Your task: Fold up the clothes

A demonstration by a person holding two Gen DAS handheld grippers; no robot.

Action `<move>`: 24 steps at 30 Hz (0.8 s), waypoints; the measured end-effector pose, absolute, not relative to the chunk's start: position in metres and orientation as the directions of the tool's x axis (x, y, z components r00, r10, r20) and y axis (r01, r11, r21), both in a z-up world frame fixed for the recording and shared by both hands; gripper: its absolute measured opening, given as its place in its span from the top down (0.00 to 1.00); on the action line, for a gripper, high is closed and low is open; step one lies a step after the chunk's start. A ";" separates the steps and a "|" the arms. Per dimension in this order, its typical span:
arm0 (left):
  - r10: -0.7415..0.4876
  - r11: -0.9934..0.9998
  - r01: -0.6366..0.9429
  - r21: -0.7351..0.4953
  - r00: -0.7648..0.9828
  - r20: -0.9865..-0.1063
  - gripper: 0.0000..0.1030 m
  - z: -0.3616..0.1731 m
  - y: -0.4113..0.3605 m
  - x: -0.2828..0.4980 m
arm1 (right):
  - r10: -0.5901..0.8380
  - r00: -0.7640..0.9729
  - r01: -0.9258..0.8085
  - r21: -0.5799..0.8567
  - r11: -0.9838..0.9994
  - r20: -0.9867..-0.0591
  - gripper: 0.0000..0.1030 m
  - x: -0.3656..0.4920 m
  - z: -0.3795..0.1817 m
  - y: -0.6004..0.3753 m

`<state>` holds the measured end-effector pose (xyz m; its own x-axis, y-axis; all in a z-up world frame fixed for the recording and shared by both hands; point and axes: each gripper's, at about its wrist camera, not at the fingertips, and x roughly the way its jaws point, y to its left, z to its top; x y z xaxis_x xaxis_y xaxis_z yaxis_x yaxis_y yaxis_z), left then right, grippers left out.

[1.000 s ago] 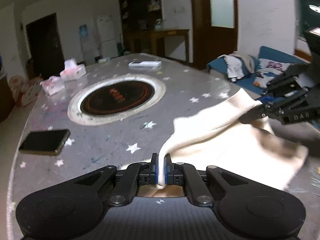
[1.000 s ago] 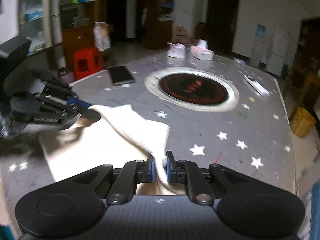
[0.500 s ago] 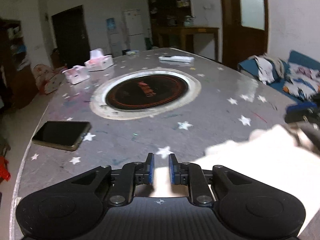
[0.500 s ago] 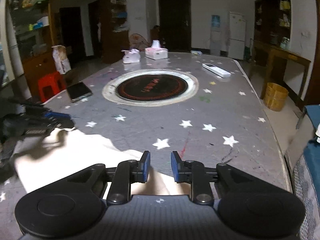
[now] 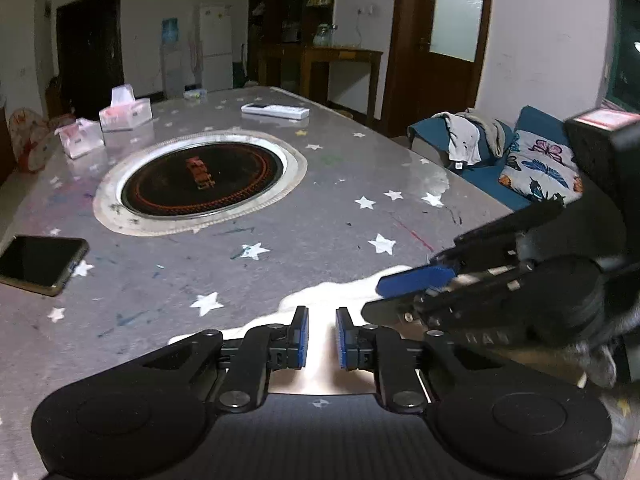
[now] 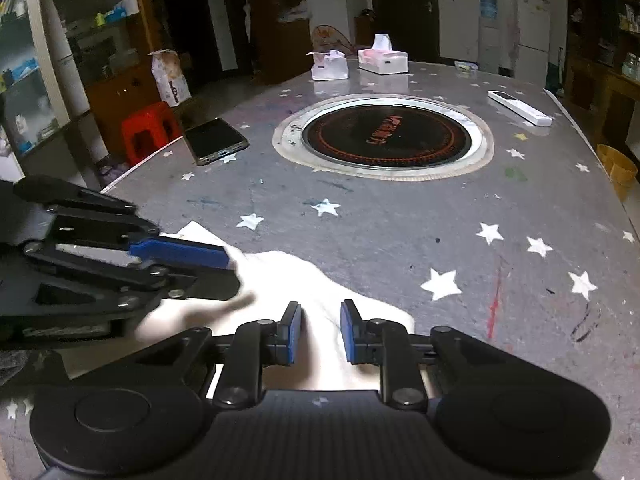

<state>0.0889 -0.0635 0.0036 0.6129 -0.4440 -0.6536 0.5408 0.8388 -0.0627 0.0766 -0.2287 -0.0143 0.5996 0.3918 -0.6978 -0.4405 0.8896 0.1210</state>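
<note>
Left gripper (image 5: 319, 332) and right gripper (image 6: 320, 332) side by side over the near edge of the star-patterned surface (image 5: 340, 184), each with jaws slightly spread and nothing pinched between the blue pads. One second earlier, both pairs of jaws pressed together on raised edges of the cream cloth (image 6: 288, 276); half a second earlier, already released and parted. Cloth now flat on the surface beneath and just ahead of both grippers, no longer lifted into a ridge. Right gripper seen from the left wrist view (image 5: 416, 280) closer than before, crossing over the cloth's far edge; left gripper likewise in the right wrist view (image 6: 180, 254).

Containers: two tissue boxes (image 6: 383, 60) (image 6: 329, 65) at the far end of the surface, tissue protruding from the top of one. Round recessed cooktop (image 6: 384, 134) at centre, sunk in its metal ring. Phone (image 6: 216, 140) and remote control (image 6: 519, 108) flat on the surface, well apart from the cloth.
</note>
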 end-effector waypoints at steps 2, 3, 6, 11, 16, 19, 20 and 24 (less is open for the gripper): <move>-0.436 0.846 0.528 -0.076 0.604 -0.667 0.85 -0.001 -0.066 0.097 | 0.395 0.611 -0.437 0.124 0.891 -0.686 0.81 0.071 -0.008 -0.235; -0.435 0.848 0.524 -0.084 0.597 -0.674 0.85 -0.003 -0.068 0.100 | 0.396 0.620 -0.433 0.125 0.893 -0.678 0.81 0.068 -0.005 -0.239; -0.431 0.849 0.521 -0.082 0.596 -0.678 0.85 -0.007 -0.068 0.103 | 0.388 0.643 -0.403 0.139 0.905 -0.661 0.81 0.048 0.002 -0.260; -0.439 0.849 0.521 -0.091 0.598 -0.671 0.84 -0.009 -0.065 0.104 | 0.337 0.655 -0.339 0.136 0.931 -0.676 0.81 0.011 0.000 -0.296; -0.429 0.852 0.517 -0.077 0.607 -0.669 0.84 -0.008 -0.069 0.102 | 0.289 0.675 -0.257 0.152 0.955 -0.679 0.81 -0.005 -0.005 -0.323; -0.424 0.855 0.514 -0.073 0.610 -0.669 0.84 -0.009 -0.069 0.102 | 0.289 0.678 -0.238 0.170 0.956 -0.676 0.81 0.003 -0.008 -0.329; -0.424 0.856 0.512 -0.074 0.612 -0.668 0.84 -0.009 -0.069 0.102 | 0.291 0.677 -0.242 0.170 0.955 -0.676 0.81 0.006 -0.010 -0.328; -0.421 0.859 0.507 -0.073 0.617 -0.665 0.84 -0.010 -0.069 0.101 | 0.298 0.674 -0.259 0.162 0.952 -0.676 0.81 0.014 -0.017 -0.322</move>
<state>0.1015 -0.0691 -0.0097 0.6174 -0.4210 -0.6646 0.5072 0.8588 -0.0729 0.0138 -0.3220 -0.0167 0.6739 0.2984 -0.6759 -0.2594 0.9521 0.1617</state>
